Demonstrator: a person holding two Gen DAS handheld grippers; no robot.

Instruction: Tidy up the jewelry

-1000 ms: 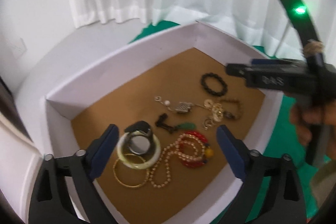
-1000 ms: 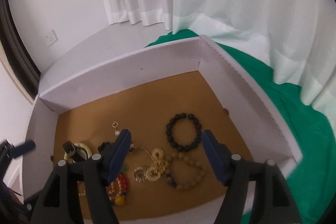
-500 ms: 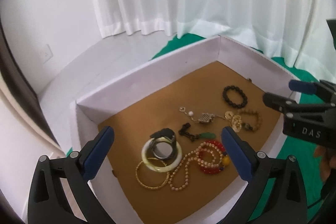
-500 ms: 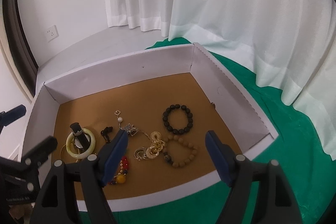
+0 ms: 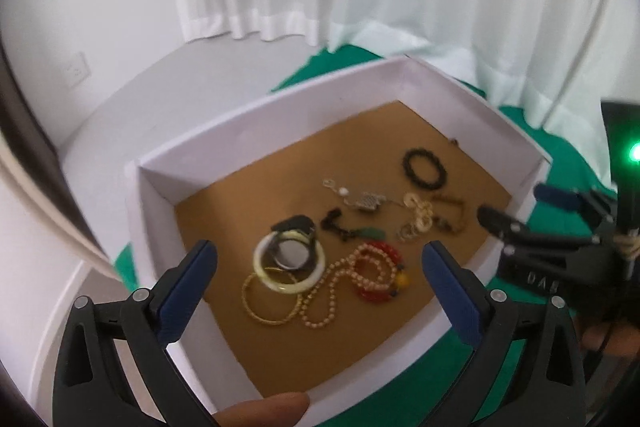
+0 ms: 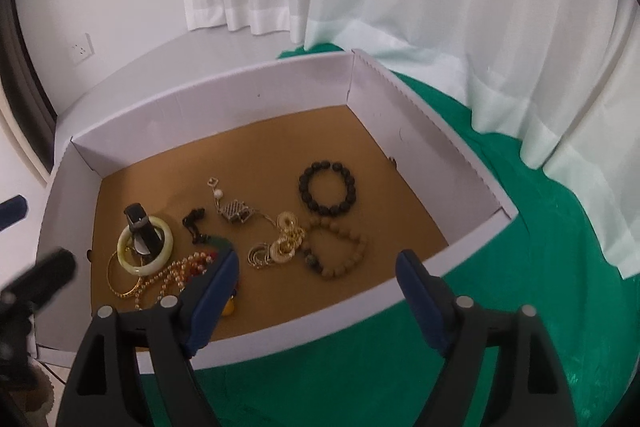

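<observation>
just both claws, left claw (image 5: 320,263) and right claw (image 6: 318,271), wide open, empty, above the box (image 6: 208,99)

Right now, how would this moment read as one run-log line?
left gripper: open, empty | right gripper: open, empty, jaws just widened | white cardboard tray: jewelry still tangled | black bead bracelet: lies apart
</observation>
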